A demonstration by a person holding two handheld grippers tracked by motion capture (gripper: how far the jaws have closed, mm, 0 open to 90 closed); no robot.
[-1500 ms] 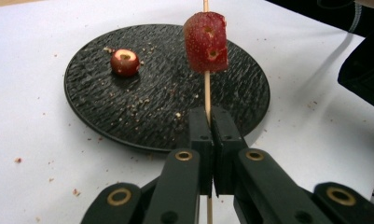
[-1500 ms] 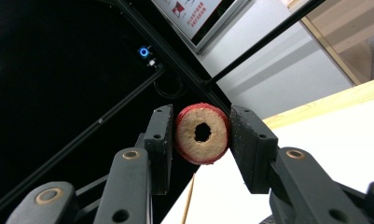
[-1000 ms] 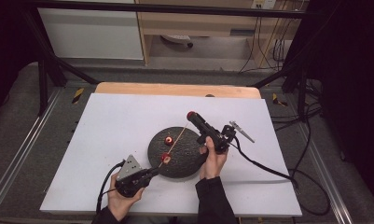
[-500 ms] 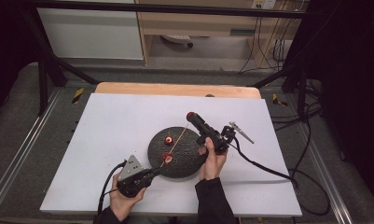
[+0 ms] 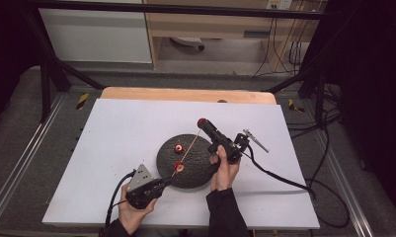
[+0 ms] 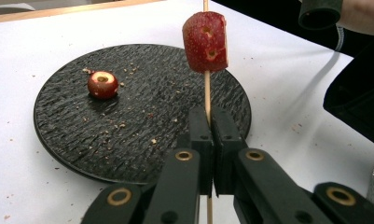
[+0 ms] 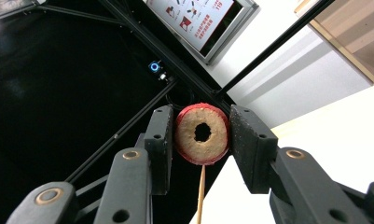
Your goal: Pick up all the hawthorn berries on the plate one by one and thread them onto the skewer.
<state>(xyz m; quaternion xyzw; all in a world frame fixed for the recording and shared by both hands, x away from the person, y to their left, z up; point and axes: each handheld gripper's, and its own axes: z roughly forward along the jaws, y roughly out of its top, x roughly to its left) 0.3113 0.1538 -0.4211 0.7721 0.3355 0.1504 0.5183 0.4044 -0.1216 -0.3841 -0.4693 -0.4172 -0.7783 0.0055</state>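
Gripper round skewer (tip cropped)

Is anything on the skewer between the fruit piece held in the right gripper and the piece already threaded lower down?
Nothing visible does. The right gripper holds a cored fruit slice at the tip of the skewer. From there the stick runs bare down to the threaded piece, above the left gripper clamping the skewer's lower end.

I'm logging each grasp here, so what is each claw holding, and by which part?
The left claw pinches the wooden skewer low on its stick. The right claw clamps a cored red fruit slice by its skin-covered sides.
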